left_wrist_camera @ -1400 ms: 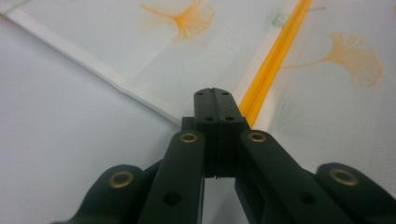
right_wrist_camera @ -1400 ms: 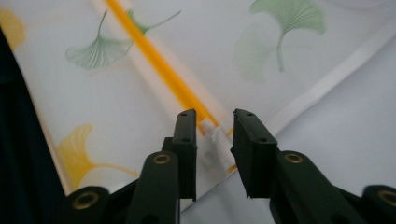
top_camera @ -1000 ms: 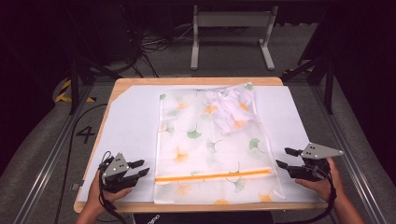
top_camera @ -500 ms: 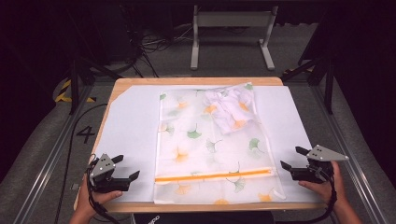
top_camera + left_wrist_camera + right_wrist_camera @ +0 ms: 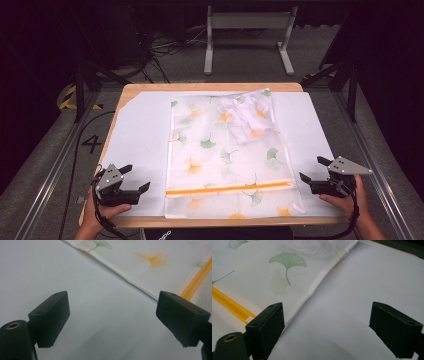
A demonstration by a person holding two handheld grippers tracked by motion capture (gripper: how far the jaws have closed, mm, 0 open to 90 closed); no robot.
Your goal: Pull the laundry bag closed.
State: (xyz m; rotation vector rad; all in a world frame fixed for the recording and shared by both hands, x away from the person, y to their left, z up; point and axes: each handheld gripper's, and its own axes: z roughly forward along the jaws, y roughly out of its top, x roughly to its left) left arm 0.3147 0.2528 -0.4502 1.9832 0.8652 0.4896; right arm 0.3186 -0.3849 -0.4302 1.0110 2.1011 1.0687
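Pulling my left gripper outward, away from bag since earlier; jaws gaping, empty. Right gripper hovering just beside bag's edge, jaws gaping, empty. Bag lying between them.

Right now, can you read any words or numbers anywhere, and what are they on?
"4" stands on the grey floor left of the table.
A few white letters on the dark strip below the table's near edge are too small to read.
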